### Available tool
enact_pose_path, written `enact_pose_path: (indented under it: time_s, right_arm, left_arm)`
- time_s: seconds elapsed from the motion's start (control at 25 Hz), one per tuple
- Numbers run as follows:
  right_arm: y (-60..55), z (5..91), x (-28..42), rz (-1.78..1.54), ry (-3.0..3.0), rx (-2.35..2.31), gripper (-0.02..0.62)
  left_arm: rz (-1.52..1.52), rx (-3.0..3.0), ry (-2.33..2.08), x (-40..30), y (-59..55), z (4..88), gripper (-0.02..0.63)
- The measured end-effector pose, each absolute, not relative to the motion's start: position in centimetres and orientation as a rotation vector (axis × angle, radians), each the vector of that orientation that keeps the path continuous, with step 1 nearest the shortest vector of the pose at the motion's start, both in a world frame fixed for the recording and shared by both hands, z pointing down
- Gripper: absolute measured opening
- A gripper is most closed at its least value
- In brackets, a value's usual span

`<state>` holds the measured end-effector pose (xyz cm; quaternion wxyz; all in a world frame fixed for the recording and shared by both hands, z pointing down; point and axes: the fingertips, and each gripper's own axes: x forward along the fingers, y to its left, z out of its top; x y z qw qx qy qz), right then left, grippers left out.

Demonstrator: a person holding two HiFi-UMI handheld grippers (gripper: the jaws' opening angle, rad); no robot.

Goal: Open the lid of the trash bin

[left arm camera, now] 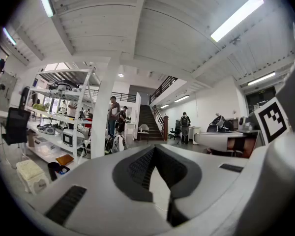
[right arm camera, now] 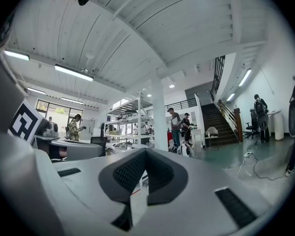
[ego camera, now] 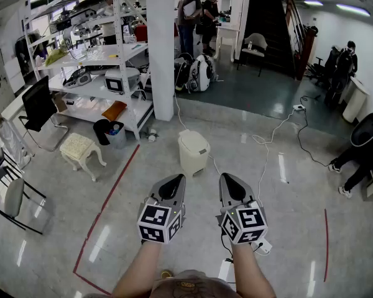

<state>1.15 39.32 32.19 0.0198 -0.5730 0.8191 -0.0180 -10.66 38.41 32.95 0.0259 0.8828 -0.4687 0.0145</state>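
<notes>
The trash bin point(ego camera: 193, 153) is standing on the pale floor point(ego camera: 286, 228) just in front of the white pillar point(ego camera: 160, 48), and we are seeing its lid point(ego camera: 194, 143) lying shut. Only the head view is showing us the bin. Well short of it, the left gripper point(ego camera: 173, 184) and the right gripper point(ego camera: 232, 185) are hovering side by side in the air, both pointing toward the bin and touching nothing. The left gripper view is giving us what the head view cannot: its dark ribbed fingers point(left arm camera: 140, 168) are meeting at their tips, with only a narrow wedge of floor showing behind them and nothing between. In the right gripper view we are finding the same, the fingers point(right arm camera: 125, 171) closed tip to tip on nothing. Both gripper views are looking level across the room, so they are taking in the ceiling lights point(left arm camera: 236, 16) and the staircase point(right arm camera: 225, 124). The head view alone is showing a red tape line point(ego camera: 109, 194) running along the floor left of the bin, a cushioned stool point(ego camera: 81, 149) beside the shelving rack point(ego camera: 93, 54), and a white cable point(ego camera: 267, 143) trailing off to the right.
</notes>
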Motion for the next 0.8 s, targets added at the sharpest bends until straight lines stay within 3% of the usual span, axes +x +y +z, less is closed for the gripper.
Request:
enact_pose_path:
  time_s: [0.8]
  right_arm:
    - [40.7,32.7,6.1,-0.088,2.545,-1.726,0.029]
  left_arm:
    - [-0.036,2.668,-1.544,-8.8,38.7,32.7,0.003]
